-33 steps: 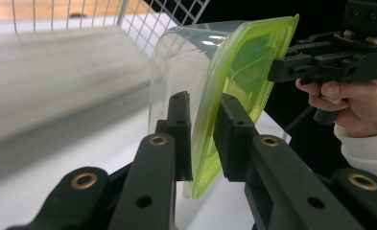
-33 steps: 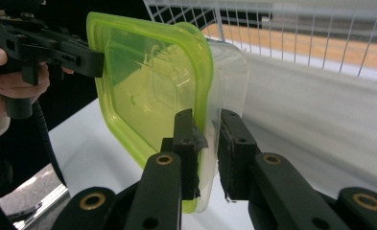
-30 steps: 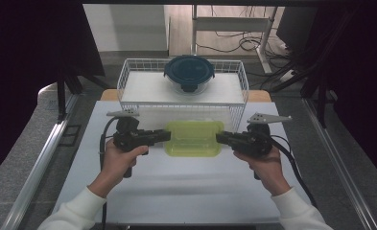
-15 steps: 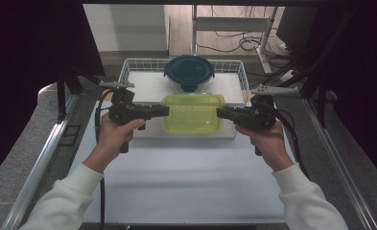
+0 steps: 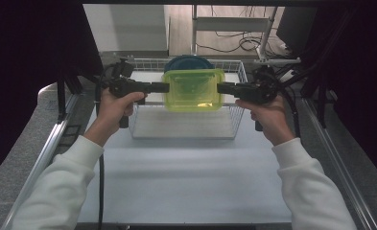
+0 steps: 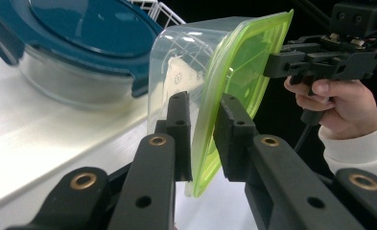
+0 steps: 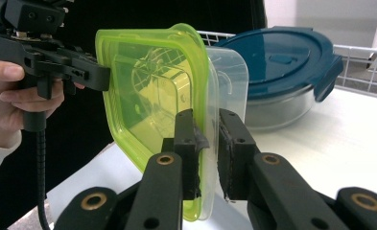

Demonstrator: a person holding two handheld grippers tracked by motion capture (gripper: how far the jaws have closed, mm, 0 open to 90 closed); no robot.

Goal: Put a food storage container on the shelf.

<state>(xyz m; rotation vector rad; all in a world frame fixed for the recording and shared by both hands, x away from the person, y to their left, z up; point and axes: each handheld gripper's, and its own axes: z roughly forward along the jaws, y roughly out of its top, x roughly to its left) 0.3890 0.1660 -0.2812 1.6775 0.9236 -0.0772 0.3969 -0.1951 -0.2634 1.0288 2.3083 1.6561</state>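
A white table (image 5: 186, 172) lay before me, with dark curtains to either side and a wire basket (image 5: 234, 122) standing at its far end. From the high view, I held a clear container with a yellow-green lid (image 5: 194, 89) in the air above the basket, level and lid upward, with one gripper at each short end. My left gripper (image 5: 163, 87) was clamped on the container's left edge and my right gripper (image 5: 223, 88) on its right edge.

In the left gripper view, my two black jaws stood closed on the lid's rim and the clear wall beneath it (image 6: 203, 143), while the right gripper (image 6: 272, 64) gripped the far edge. In the right gripper view, the jaws likewise pinched rim and wall (image 7: 206, 153), and the left gripper (image 7: 102, 76) met the opposite edge.

A round glass bowl with a dark blue clip-on lid (image 5: 186, 63) sat in the basket just behind the held container, apart from it.
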